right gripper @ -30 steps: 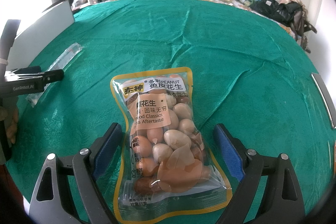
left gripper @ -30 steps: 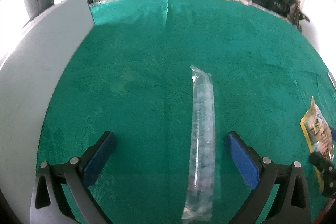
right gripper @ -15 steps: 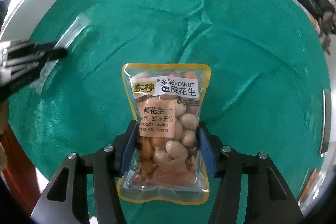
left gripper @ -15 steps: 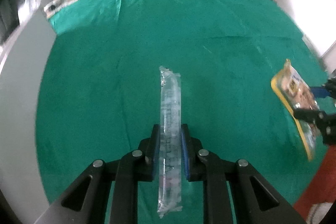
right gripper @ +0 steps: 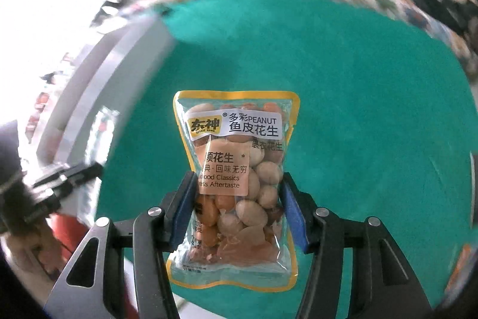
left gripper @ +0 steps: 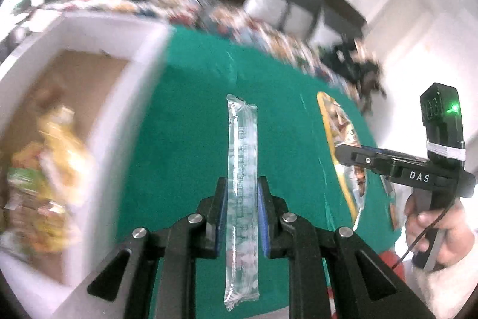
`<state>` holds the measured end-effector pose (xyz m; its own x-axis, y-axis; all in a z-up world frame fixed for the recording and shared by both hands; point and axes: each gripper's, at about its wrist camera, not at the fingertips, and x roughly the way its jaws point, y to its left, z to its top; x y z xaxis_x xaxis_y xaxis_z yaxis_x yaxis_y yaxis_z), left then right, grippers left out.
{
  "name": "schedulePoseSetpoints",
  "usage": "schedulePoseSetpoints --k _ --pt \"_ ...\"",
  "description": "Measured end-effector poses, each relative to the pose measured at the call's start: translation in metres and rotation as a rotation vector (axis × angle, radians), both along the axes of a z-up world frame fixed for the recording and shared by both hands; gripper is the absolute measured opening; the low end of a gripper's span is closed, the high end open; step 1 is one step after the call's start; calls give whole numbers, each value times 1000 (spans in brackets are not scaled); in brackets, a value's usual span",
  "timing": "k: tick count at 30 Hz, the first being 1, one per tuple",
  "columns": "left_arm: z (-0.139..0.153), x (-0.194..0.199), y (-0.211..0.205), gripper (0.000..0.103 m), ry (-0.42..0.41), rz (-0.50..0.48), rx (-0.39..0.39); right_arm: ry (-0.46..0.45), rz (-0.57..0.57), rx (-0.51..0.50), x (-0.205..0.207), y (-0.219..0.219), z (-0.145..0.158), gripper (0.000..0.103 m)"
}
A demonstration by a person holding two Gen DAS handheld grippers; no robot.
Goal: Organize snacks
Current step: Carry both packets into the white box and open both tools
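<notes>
Left wrist view first: left gripper is closed narrow on a long clear packet, its blue pads pressing the packet's two sides a little below mid-length; the packet's long axis runs from 6 o'clock to 12 o'clock, straight along the fingers, one crimped end pointing toward 12 and the other hanging past the jaws toward 6; behind it spreads the green cloth; at 9 o'clock sits a white box with a brown floor, blurred snack packs lying inside it, mostly yellow; at 3 o'clock the right gripper shows side-on, clamped on the peanut bag, seen edge-on with its yellow border; the person's right hand wraps the handle at about 4 o'clock; grey pillows line the far edge toward 12.

Right wrist view: right gripper is closed on the peanut bag at its lower half, pads against both side edges; the bag's long axis also runs 6 to 12, its printed label end pointing to 12, text upright, bottom seam toward 6; green cloth lies beyond; the white box edge shows at 10 o'clock; the left gripper appears blurred at 9 o'clock, its jaw state not readable here.
</notes>
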<state>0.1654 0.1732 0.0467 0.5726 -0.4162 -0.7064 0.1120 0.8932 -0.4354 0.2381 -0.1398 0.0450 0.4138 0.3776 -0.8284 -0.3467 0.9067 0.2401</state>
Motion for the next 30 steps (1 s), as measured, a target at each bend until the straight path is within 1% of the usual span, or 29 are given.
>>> schedulePoseSetpoints --k 2,3,4,5,7,9,11,12,13,14,15,16,17,18,19,22,23,25,26,27,30 --pt "18 -1 42 18 -24 77 23 -37 66 50 1 47 23 58" --pt "25 -2 65 18 -31 125 51 -56 115 79 3 81 36 59" --pt "28 -3 85 18 -32 169 78 -64 145 95 3 101 42 59" --pt "29 -3 107 18 -25 217 105 -71 188 119 2 132 50 59" --pt "24 -2 146 18 2 305 157 -69 259 150 -1 185 55 59" --pt "11 -8 179 18 36 376 234 -74 318 154 -7 231 50 59" --pt "-3 -12 198 19 74 414 285 -77 363 131 -9 274 40 59" --pt "-12 -15 207 19 99 430 312 -73 377 122 -12 290 33 60" --pt "-21 -20 213 19 115 447 337 -63 391 110 -14 305 19 64" --pt "-27 -24 218 22 127 459 354 -54 395 98 -16 314 10 64" --pt "-35 -27 217 30 133 464 363 -28 404 83 -17 325 -4 67" --pt "-41 -31 216 43 139 471 371 -2 410 77 -18 326 -17 69" --pt "-44 -35 214 52 137 478 382 20 412 72 -14 327 -26 69" --pt "-44 -38 209 67 119 484 398 37 408 66 -16 327 -34 69" --pt "-41 -39 205 77 96 490 417 39 404 59 -19 325 -38 69" --pt "-26 -55 189 89 1 516 488 1 408 27 -22 316 -36 70" --pt "-20 -55 193 90 -22 522 497 -24 407 15 -24 310 -31 71" --pt "-5 -62 187 100 -77 550 504 -86 397 -12 -26 302 -17 77" --pt "7 -67 183 101 -110 574 489 -113 394 -22 -28 299 -13 78" --pt "13 -69 182 103 -123 585 469 -138 391 -31 -30 296 -8 79" --pt "28 -77 184 103 -131 619 361 -222 366 -58 -38 282 7 84"
